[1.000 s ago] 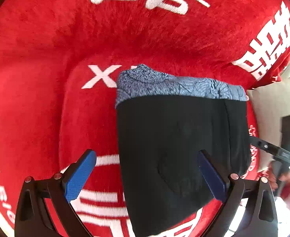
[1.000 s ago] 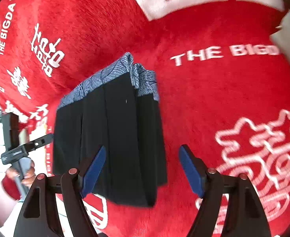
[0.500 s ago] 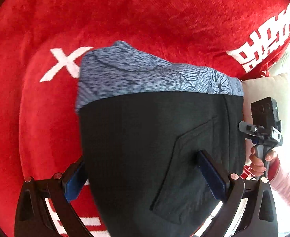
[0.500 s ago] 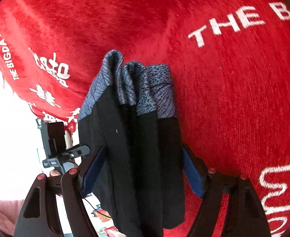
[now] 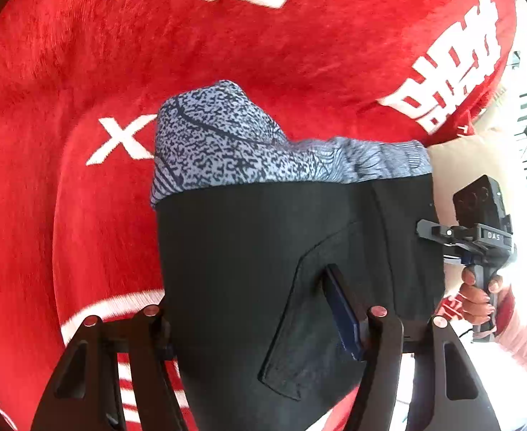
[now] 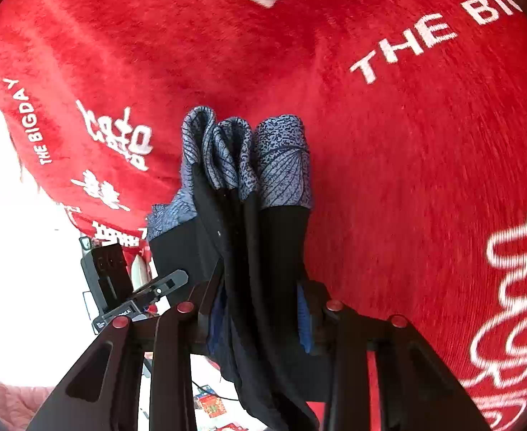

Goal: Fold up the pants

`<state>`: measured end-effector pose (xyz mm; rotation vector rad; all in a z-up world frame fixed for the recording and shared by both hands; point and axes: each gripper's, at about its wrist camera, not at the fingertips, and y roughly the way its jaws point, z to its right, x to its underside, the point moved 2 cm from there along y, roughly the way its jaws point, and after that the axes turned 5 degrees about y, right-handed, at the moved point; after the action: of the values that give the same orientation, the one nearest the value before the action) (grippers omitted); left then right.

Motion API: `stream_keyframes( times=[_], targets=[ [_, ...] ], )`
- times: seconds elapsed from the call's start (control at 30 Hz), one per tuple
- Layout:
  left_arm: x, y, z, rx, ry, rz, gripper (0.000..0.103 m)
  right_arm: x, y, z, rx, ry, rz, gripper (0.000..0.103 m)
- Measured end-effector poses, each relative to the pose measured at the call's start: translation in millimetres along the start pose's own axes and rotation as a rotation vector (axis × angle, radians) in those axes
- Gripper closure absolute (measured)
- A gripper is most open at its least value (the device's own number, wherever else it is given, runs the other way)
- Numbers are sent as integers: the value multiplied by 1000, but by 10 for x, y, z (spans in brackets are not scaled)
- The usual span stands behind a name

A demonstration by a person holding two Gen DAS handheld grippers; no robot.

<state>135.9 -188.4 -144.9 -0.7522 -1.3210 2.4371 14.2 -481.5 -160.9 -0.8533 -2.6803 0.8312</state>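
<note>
The folded pants (image 5: 249, 251) are black with a blue-grey patterned waistband (image 5: 227, 147). They hang over the red blanket with white lettering (image 5: 66, 72). My left gripper (image 5: 256, 323) is shut on the folded bundle, one blue pad (image 5: 342, 309) pressing near the back pocket. In the right wrist view the pants (image 6: 263, 237) show as several stacked layers, and my right gripper (image 6: 260, 319) is shut on them edge-on. The other gripper shows in each view: the right one (image 5: 479, 237) and the left one (image 6: 120, 287).
The red blanket (image 6: 407, 143) fills most of both views. A cream cushion (image 5: 457, 165) lies at its right edge. A bright floor area with small colourful items (image 6: 213, 402) shows below the blanket's edge.
Both grippers have closed onto the folded pants and lifted them off the blanket. The bundle now hangs between the fingers, with its layers bunched together.
</note>
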Motion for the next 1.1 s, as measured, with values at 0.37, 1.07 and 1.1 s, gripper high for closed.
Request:
stream_keyframes(
  times=[0.37, 1.07, 1.1],
  targets=[
    [475, -370, 298, -6, 17, -33, 36, 660, -287, -26, 11, 4, -3, 67],
    [864, -241, 197, -356, -84, 7, 10, 912, -50, 184, 318, -101, 39, 49],
    [887, -274, 201, -383, -98, 7, 10, 923, -62, 164, 338, -104, 30, 49]
  ],
)
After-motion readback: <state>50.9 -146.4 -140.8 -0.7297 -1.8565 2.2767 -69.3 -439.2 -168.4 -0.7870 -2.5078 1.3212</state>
